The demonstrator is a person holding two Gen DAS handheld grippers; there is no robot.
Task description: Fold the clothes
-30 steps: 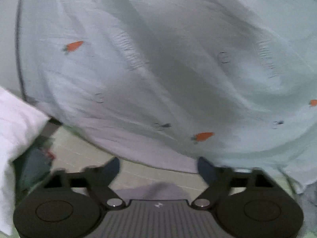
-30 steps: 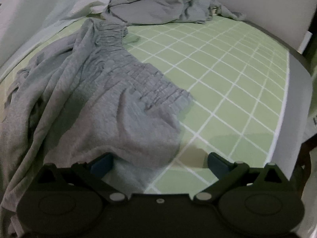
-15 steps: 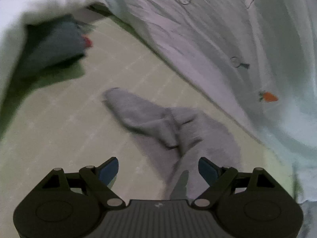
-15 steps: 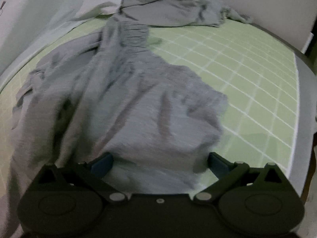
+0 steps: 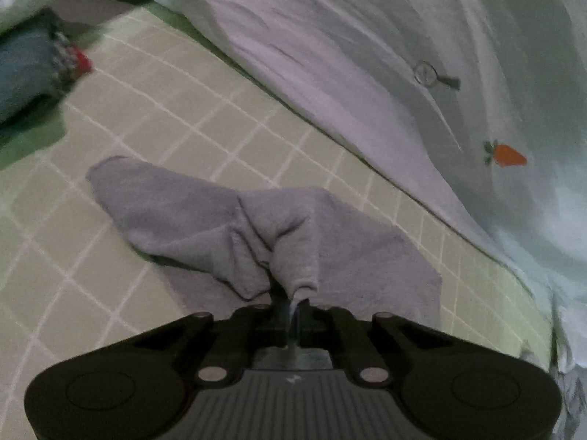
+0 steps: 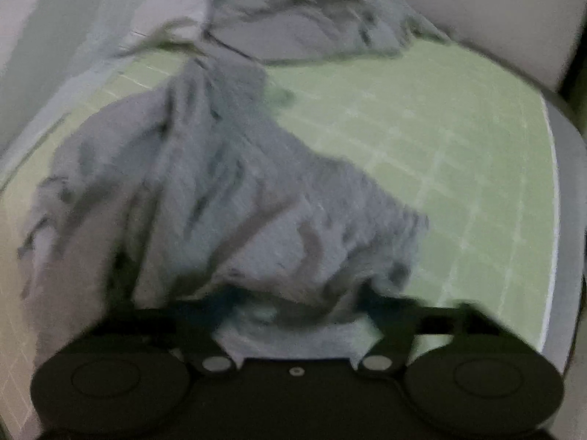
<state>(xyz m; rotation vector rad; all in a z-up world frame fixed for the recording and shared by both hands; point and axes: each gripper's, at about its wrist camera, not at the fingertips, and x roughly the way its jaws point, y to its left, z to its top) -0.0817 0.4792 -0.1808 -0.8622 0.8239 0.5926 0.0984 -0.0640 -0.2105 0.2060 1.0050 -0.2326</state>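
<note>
far left stuff: a dark bluish bundle [image 5: 25,73] with a red bit sits at the edge of the green checked sheet [image 5: 154,110], well apart from the action (blurry, can't say what it is).

left gripper [image 5: 291,306]: a second ago it was wide open staring at the carrot-print duvet [image 5: 458,73], now it has dropped onto the sheet and snapped fully closed, with a pinched ridge of the grey garment [image 5: 227,227] caught between the tips. The cloth tents up right at the pinch.

garment, left view: one end lies flat on the sheet, just beside the duvet's edge.

right gripper [image 6: 293,304]: it was as wide as it goes half a second ago, now the jaws are closing with a bunched fold of the same grey garment [image 6: 227,198] between them. Too blurry to say if the pads have bitten yet (looks close).

garment, right view: the rest trails away across the sheet toward a second grey heap [image 6: 304,25] at the far end.

what it means: both ends are getting claimed, so I'd guess the next bit is lift and spread it out before any real fold. Fold itself not yet started.
</note>
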